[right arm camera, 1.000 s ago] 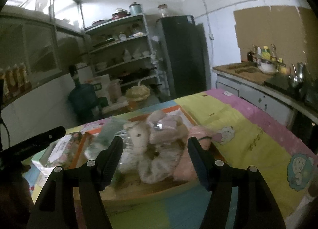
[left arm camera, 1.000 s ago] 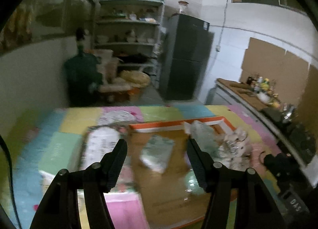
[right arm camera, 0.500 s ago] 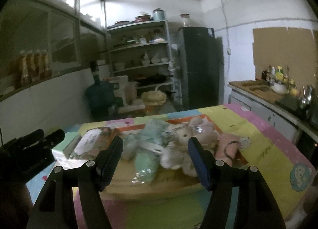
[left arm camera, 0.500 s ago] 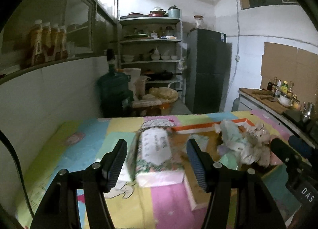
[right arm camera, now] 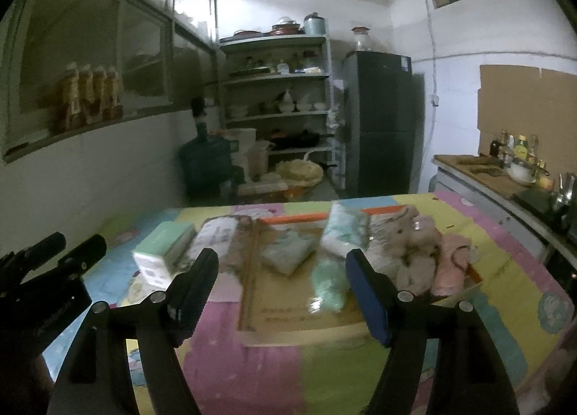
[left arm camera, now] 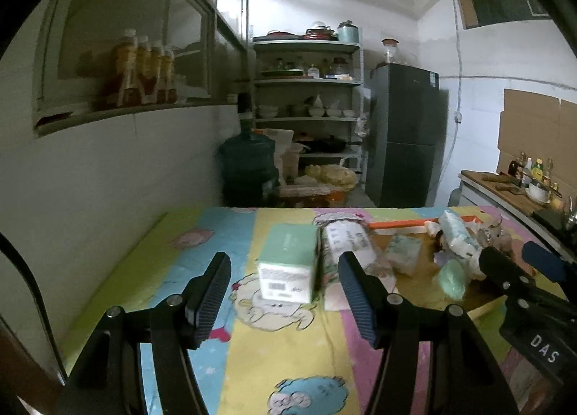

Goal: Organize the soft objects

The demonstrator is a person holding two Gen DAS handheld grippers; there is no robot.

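A dim kitchen with shelves and a dark fridge lies behind a surface (right arm camera: 505, 256) covered in a pastel cartoon cloth, where a flat cardboard tray (right arm camera: 288, 307) holds the soft things: a plush toy (right arm camera: 414, 245), tissue packs (right arm camera: 344, 231) and a green pouch (right arm camera: 328, 283). A mint box (left arm camera: 288, 263) and a floral pack (left arm camera: 346, 245) sit just left of the tray. Both the left gripper (left arm camera: 285, 292) and the right gripper (right arm camera: 281, 288) hover with fingers wide and empty; the plush lies against the packs at the tray's right end, so a loose pinch could drag neighbours along or tip something off that edge.

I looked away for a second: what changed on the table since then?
Both claws, left claw and right claw, pulled back from the cardboard tray, open and empty; nothing grabbed or released. The green tissue box, floral pack and plush toys stayed put.
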